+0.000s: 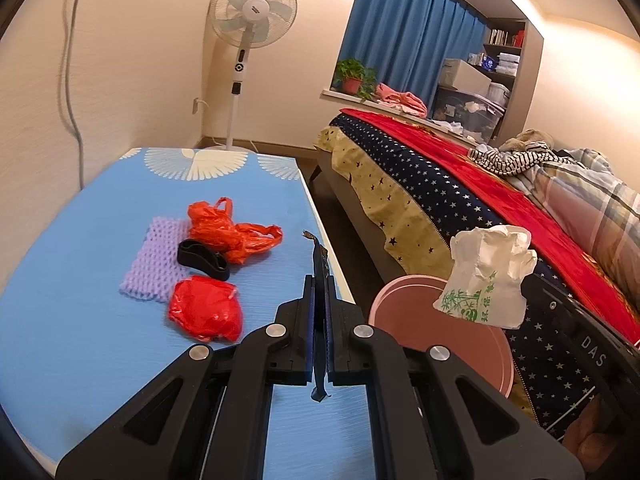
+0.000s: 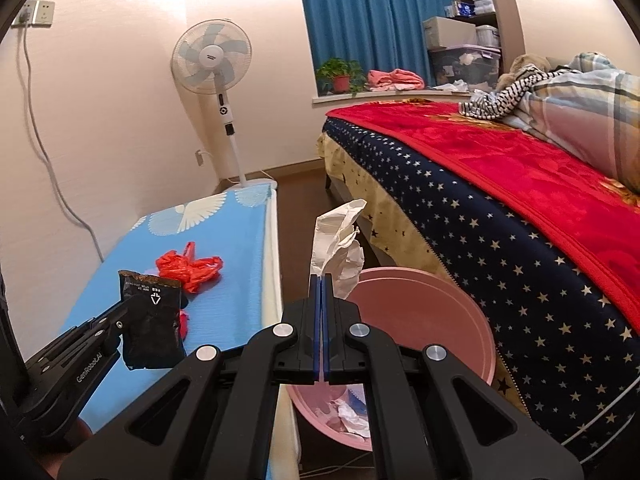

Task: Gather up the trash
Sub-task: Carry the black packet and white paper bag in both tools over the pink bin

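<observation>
Along the right side runs the bed (image 1: 460, 184), starry navy sheet under a red blanket (image 2: 520, 160), striped clothes heaped at its far end. On your left sits the blue tabletop (image 1: 80, 280), standing fan (image 1: 254, 12) beyond its far edge. Between tabletop and bed, on the floor, is the pink bin (image 2: 440, 320); crumpled paper lies at its bottom in the right wrist view.

On the tabletop, from the left wrist view: purple foam net (image 1: 154, 264) on the left, touching a black band (image 1: 204, 260); orange-red plastic bag (image 1: 228, 230) just behind the band; a balled red bag (image 1: 206, 312) nearer you.

Your right tongs (image 2: 321, 280) are clamped tight on a white plastic bag (image 2: 340, 240) with green print, held up above the bin; the left wrist view shows it (image 1: 486, 276) hanging over the bin rim.

Your left tongs (image 1: 319, 286) are pinched closed on a dark snack wrapper (image 1: 318, 264), seen edge-on there. The right wrist view shows that wrapper (image 2: 152, 316) flat and black, held above the near right part of the tabletop.
</observation>
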The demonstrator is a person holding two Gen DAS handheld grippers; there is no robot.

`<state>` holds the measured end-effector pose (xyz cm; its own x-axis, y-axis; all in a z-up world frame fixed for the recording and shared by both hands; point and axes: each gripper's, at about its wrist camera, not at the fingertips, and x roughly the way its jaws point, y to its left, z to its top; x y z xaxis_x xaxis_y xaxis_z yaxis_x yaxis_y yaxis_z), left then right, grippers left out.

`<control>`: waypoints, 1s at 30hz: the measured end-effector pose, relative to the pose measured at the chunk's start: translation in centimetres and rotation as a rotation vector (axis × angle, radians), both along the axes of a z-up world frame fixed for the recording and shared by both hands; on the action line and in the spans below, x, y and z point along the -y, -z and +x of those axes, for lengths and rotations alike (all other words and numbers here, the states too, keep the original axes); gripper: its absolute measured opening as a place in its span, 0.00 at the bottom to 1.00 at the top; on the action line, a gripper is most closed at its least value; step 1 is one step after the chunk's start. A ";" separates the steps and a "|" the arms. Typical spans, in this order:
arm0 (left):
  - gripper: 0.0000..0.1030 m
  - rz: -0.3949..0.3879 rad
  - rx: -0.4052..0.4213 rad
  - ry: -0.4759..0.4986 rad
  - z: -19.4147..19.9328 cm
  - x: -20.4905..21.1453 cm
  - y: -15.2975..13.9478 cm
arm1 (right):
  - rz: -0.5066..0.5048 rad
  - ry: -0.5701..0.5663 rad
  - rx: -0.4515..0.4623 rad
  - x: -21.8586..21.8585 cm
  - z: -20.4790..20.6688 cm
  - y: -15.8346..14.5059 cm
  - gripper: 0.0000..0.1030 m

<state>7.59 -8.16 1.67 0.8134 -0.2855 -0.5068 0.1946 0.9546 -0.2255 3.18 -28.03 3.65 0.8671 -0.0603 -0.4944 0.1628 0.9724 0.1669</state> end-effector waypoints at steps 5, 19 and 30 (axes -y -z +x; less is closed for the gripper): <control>0.04 0.018 0.012 0.017 0.3 1.0 0.3 | -0.004 0.019 -0.010 0.6 0.2 0.3 0.00; 0.04 0.033 0.029 0.106 0.6 5.0 0.8 | -0.028 0.101 -0.047 3.2 0.3 1.5 0.00; 0.04 0.047 0.020 0.194 1.2 8.3 1.8 | -0.052 0.177 -0.061 4.8 0.1 1.8 0.00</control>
<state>8.78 -16.43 -0.09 0.7556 -0.4145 -0.5072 0.3802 0.9081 -0.1757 3.30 -32.78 1.89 0.8093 -0.2355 -0.5381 0.3400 0.9348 0.1022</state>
